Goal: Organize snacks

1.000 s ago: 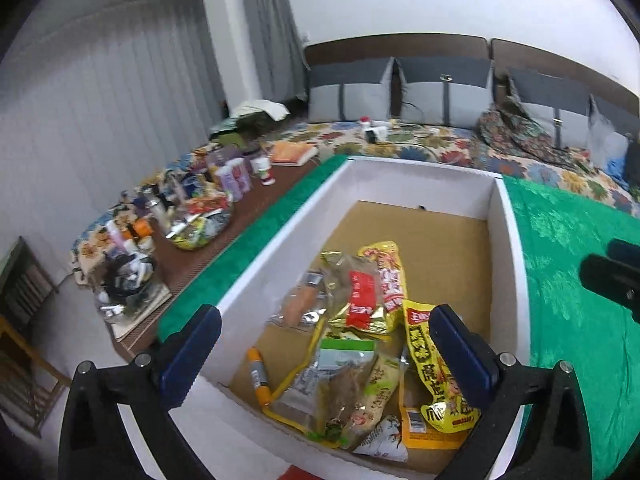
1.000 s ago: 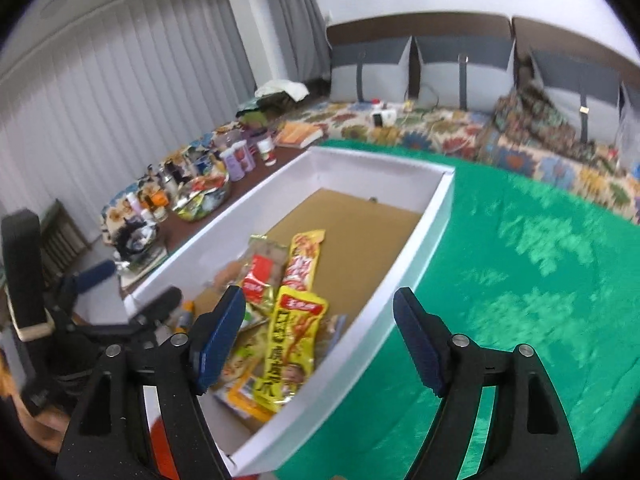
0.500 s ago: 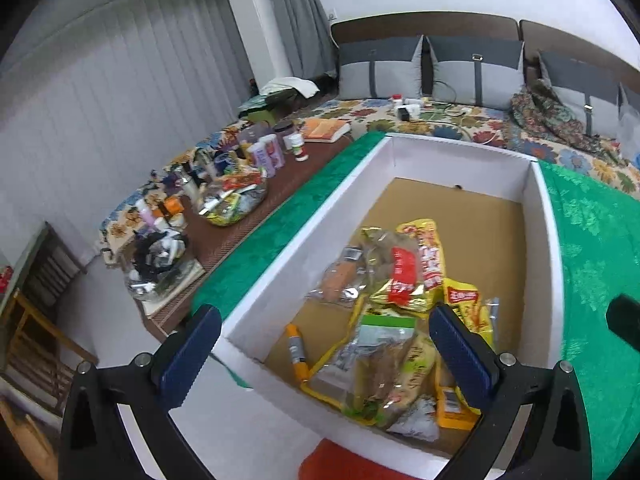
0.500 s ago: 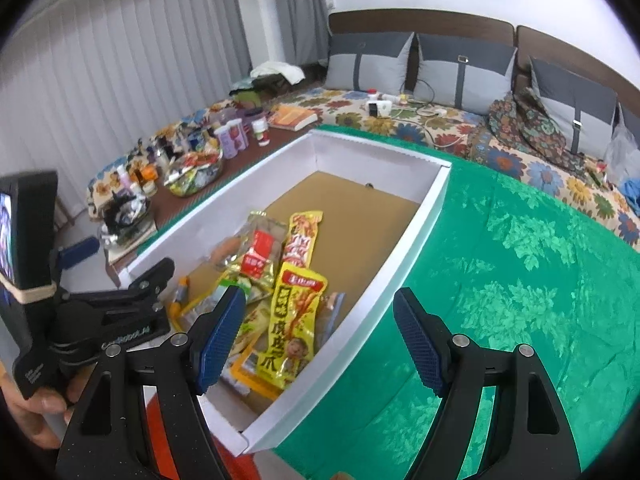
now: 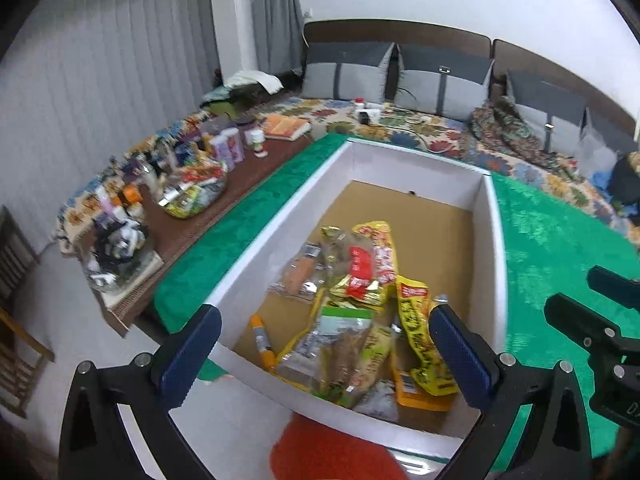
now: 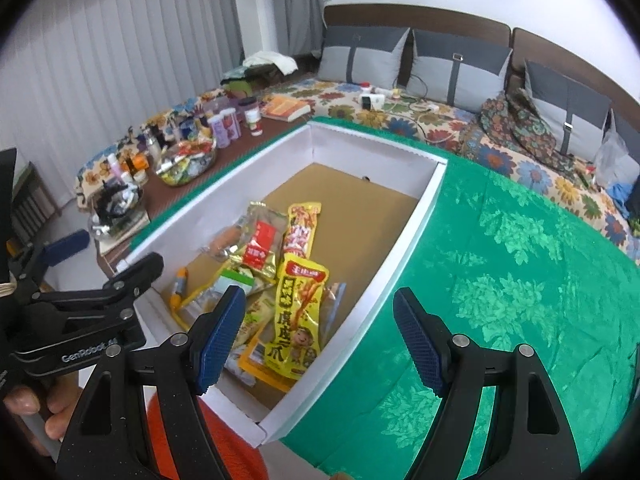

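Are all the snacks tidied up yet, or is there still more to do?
Nearly, it seems. Done: a pile of snack packets already lies in the white box, and no packets show on the green cloth. In hand: nothing; the left gripper and right gripper both hover with jaws open and empty. Left: maybe only neatening, since the packets overlap in a heap at the near end.

In the left wrist view, the snack packets (image 5: 360,320) at the lower centre overlap, so the lower ones show only in part, and their print is too blurred to read. The bottles (image 5: 224,144) at the middle left are too small to tell apart. The right tongs (image 5: 600,320) are cut off by the right edge.
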Demonstrator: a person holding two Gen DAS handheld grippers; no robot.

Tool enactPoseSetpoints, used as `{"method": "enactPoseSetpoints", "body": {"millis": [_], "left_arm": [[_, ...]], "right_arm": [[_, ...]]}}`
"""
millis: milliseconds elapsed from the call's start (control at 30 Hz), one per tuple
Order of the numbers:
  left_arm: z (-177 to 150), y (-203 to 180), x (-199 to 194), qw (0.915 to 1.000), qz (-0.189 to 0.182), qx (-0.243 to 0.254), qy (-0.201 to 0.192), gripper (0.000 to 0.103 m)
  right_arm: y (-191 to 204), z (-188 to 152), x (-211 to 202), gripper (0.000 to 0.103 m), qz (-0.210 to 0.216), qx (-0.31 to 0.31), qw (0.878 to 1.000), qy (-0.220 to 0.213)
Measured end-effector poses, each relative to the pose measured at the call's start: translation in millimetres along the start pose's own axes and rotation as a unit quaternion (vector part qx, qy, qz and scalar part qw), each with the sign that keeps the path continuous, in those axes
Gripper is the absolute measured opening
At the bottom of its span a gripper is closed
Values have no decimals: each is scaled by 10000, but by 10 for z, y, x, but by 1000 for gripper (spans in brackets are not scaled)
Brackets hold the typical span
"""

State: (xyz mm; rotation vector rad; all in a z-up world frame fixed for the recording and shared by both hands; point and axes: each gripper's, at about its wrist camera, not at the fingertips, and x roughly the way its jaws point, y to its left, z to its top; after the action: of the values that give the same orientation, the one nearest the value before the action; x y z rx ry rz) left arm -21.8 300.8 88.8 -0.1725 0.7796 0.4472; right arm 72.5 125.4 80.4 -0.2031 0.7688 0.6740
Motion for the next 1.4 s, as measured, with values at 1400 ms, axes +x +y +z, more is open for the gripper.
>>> {"method": "enactPoseSetpoints", "body": {"millis": [1400], "left_arm": [[61, 124, -160, 9990, 331, 25, -303, 103]], "right_arm": [[126, 138, -127, 80, -349, -176, 9992, -121]]}}
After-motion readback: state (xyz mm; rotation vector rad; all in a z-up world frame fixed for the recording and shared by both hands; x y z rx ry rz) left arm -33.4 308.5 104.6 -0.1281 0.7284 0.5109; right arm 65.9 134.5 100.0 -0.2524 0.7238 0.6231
